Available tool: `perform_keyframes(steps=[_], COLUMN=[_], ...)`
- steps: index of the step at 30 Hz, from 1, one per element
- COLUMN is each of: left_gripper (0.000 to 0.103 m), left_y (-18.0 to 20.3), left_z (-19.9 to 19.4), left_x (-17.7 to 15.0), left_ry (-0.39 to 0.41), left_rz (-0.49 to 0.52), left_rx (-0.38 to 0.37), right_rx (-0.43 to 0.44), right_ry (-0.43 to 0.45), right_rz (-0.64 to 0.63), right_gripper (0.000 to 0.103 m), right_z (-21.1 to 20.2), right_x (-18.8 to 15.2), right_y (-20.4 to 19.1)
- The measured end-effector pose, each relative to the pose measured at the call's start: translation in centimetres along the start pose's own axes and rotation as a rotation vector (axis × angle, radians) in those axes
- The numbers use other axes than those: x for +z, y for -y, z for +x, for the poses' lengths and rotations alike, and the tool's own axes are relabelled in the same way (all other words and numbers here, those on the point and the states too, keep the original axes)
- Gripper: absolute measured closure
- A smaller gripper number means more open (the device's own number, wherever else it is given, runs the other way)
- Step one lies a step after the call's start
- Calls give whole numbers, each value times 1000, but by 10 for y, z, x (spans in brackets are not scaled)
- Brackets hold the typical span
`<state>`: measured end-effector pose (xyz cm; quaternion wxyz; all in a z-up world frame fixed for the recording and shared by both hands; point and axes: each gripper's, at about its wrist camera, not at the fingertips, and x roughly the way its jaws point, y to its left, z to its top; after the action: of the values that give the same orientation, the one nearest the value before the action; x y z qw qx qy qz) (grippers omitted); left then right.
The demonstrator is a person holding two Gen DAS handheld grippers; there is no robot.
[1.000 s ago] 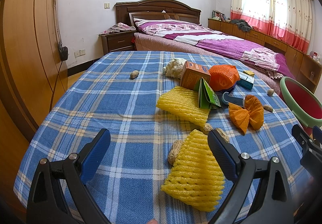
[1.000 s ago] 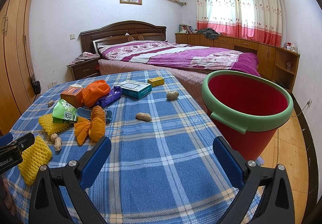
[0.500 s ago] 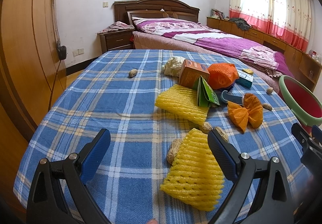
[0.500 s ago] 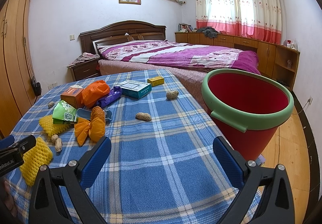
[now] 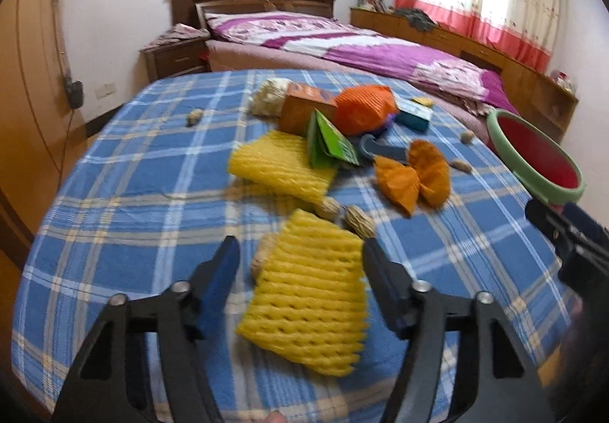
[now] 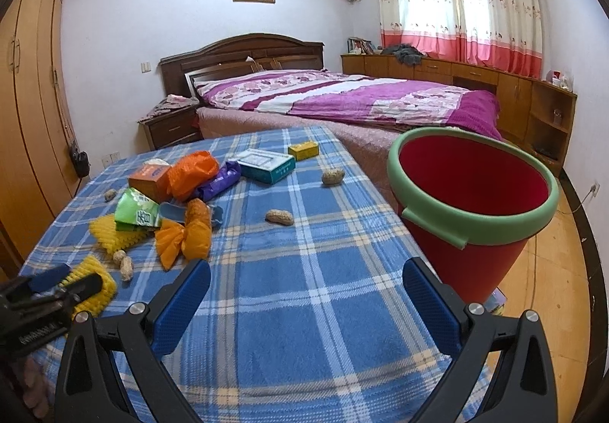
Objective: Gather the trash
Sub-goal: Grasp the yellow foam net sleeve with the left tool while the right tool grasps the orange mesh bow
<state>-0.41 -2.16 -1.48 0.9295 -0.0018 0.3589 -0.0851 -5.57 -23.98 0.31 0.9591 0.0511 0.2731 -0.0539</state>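
Trash lies on a blue plaid table [image 5: 125,187]. A yellow foam net [image 5: 308,301] lies between the fingers of my left gripper [image 5: 300,255], which is open around it, with gaps on both sides. A second yellow net [image 5: 278,164], a green packet [image 5: 331,141], an orange box [image 5: 304,107], orange nets [image 5: 415,175] and peanuts [image 5: 357,221] lie beyond. My right gripper [image 6: 304,286] is open and empty over the table's near part. A red bucket with a green rim [image 6: 472,202] stands right of the table.
A teal box [image 6: 266,164], a small yellow box [image 6: 303,150], a purple wrapper [image 6: 219,183] and loose peanuts [image 6: 279,216] lie farther back. A bed [image 6: 342,99] stands behind the table, a wooden wardrobe [image 6: 26,118] at the left. The left gripper shows at the lower left of the right wrist view [image 6: 45,293].
My left gripper has moved forward and right, so the near yellow foam net now lies between its fingers, which have narrowed. The right gripper has barely moved.
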Motion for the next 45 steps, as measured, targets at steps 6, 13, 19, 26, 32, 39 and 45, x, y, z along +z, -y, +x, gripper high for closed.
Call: perform_keyframes(steps=[6, 13, 19, 26, 32, 39, 45], left_gripper=[63, 80, 83, 82, 82, 87, 87], left_y=[4, -4, -2, 3, 0, -1, -12], left_z=[-5, -16, -14, -7, -6, -13, -18], left_x=[-4, 8, 15, 9, 5, 10, 34], left_ry=[-21, 2, -8, -49, -63, -37, 7], left_rz=[13, -14, -1, 17, 17, 12, -34], left_rx=[-19, -75, -106, -89, -103, -136, -140], right_rx=[31, 48, 69, 80, 88, 111, 161], right_ry=[-23, -59, -111, -130, -138, -151, -181], right_rz=[-3, -9, 4, -4, 6, -24, -38], right_gripper=[0, 0, 0, 0, 0, 0, 6], right_z=[-3, 1, 12, 15, 13, 15, 25], right_x=[2, 14, 21, 19, 18, 21, 32], right_y=[-3, -5, -7, -10, -9, -16, -24])
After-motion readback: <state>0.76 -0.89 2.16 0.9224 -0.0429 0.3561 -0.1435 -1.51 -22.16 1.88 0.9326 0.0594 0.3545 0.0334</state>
